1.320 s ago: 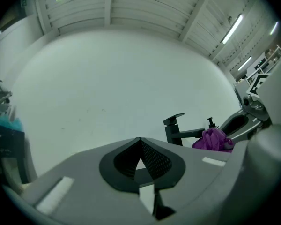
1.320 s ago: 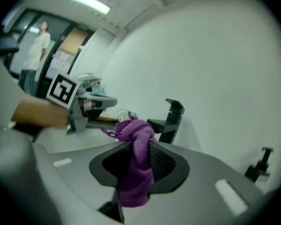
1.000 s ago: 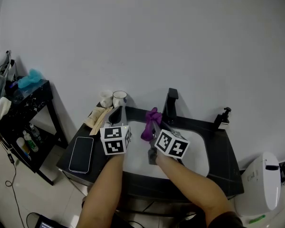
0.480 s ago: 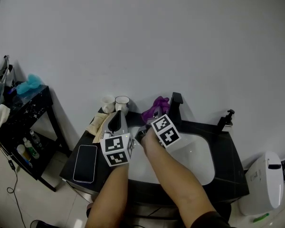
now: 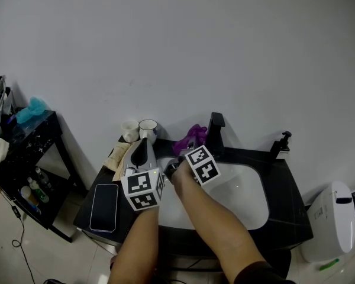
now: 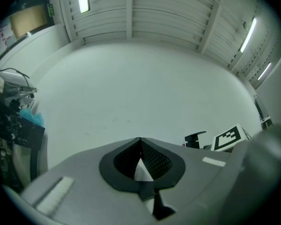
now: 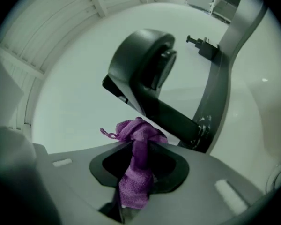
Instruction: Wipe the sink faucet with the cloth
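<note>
My right hand-held gripper point(image 7: 136, 146) is clamped on the purple cloth point(image 7: 139, 131). The pinch is mid-fold, so a bunched tuft stands proud of the tips and a flat tail runs back toward the gripper body. The tuft sits on the left side of the black sink faucet point(image 5: 215, 130), right at the lower edge of its slanted spout. The right gripper view shows them overlapping, but I cannot confirm real contact. My left hand-held gripper point(image 5: 143, 152) hangs well to the left of the faucet, past the sink basin point(image 5: 251, 201) and above the table point(image 5: 287, 220) near the phone point(image 5: 103, 199). Its jaws are together with nothing between them, and it points at the bare wall point(image 6: 140, 78). Handling judgement: the cloth is light, limp and thin-woven, so it should mould round the spout but offers no stiffness of its own. Only the short tuft past the tips can press, so the grip belongs close behind that bunch, as now. A longer free end would just flop. Drag on the faucet could tug the fabric out of the pinch, so firm closure and short strokes along the spout seem right. The faucet looks rigid and fixed, though its top lever may swing if pushed.
</note>
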Tool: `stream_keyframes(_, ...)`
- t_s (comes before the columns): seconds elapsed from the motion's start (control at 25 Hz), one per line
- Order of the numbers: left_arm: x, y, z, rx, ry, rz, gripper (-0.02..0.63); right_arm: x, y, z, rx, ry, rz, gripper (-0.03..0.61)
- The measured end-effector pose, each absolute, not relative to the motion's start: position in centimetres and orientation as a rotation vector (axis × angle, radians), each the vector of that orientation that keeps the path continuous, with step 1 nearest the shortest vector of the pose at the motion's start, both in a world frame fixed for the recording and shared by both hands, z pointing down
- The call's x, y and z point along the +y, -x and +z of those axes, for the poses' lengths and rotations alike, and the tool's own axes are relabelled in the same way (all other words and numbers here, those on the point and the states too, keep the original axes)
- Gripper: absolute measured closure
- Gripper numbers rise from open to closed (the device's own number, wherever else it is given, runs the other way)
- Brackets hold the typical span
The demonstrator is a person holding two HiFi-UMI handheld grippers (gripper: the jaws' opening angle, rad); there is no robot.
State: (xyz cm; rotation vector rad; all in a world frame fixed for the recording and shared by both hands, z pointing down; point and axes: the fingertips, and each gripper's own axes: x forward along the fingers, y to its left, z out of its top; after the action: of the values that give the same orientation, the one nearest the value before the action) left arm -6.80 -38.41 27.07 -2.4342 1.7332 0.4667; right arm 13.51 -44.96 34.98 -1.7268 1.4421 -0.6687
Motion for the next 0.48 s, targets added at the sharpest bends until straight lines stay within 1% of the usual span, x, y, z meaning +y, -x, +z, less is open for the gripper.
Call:
stream_keyframes(0.24, -38.5, 6.4, 27.5, 1.729, 2.431, 0.415, 0.597, -43.5, -12.6, 37.8, 1.447, 1.696, -0.809, 0.476)
stream_keyframes(0.48, -38.7, 5.6, 28.0, 1.695, 2.445, 0.357, 0.597, -41.4, -12.1, 38.6, 1.539, 1.677, -0.840, 0.476)
